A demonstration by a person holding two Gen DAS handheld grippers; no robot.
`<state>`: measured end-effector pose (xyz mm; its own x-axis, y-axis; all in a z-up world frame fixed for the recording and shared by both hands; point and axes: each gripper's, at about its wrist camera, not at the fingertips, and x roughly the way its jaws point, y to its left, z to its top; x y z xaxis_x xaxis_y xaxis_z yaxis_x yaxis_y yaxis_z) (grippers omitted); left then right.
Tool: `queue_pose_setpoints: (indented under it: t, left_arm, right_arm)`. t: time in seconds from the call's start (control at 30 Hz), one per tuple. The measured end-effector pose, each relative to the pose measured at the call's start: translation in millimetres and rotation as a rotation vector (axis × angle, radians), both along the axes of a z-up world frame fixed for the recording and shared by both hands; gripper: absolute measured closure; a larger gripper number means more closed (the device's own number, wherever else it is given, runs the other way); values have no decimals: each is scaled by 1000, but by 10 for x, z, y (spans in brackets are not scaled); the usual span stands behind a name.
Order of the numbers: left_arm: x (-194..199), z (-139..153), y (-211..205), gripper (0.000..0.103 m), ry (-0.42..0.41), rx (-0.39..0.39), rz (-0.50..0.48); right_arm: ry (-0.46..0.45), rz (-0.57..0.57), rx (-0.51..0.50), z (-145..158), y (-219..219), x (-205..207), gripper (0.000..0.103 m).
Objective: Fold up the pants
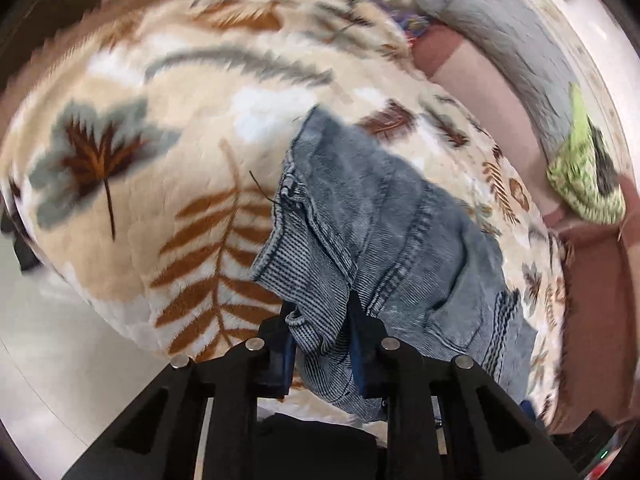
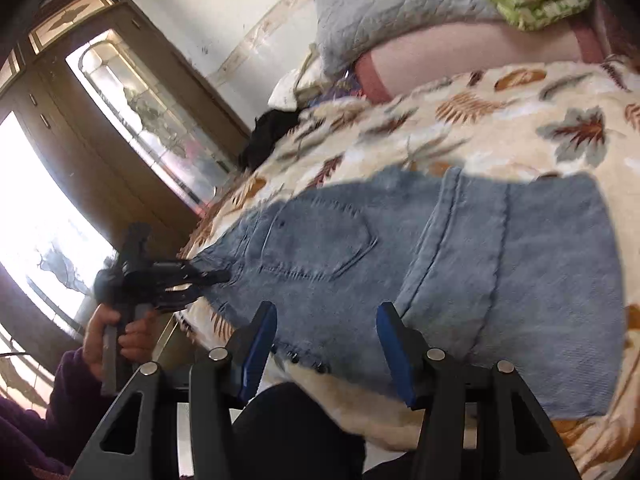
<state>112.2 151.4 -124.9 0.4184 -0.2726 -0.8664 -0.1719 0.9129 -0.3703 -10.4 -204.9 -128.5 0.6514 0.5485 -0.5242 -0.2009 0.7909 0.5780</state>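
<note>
Left hand-held gripper (image 1: 322, 320) pinches jeans (image 1: 380, 232), hiding its pads.

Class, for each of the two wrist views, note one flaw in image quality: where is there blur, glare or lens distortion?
Left wrist view: motion blur smears the leaf-print blanket near the edges, and the fisheye bulges the bed into a dome. Right wrist view: the window is blown out to white glare, and the left gripper is blurred.

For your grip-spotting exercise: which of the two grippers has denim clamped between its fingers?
The left gripper, pinching the jeans at their waistband; the right gripper stands open.
</note>
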Motion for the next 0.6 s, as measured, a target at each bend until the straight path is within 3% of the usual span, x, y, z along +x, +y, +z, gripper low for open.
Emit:
queue_pose_setpoints:
  t: [0.13,0.17,0.23,0.43,0.6]
  left_arm:
    - [-72,379,-269,80,-82,91,-65]
    - [-104,464,-337,80,-106,105,-80]
    - [-187,662,-523,80,-158,141,-120]
    - [-421,1100,-1124,82,-267,223,-257]
    - [-670,1347,-1840,85,-344,279,-442]
  right_arm:
    - [16,-72,-35,21,-294,160,50]
    - [32,-66,-53,7,-338,253,63]
    - [58,-30,-121,-24,-325,446,74]
    - [284,168,-183,-469,-55,1018,78]
    - [228,87,-88,-344,-478,809,78]
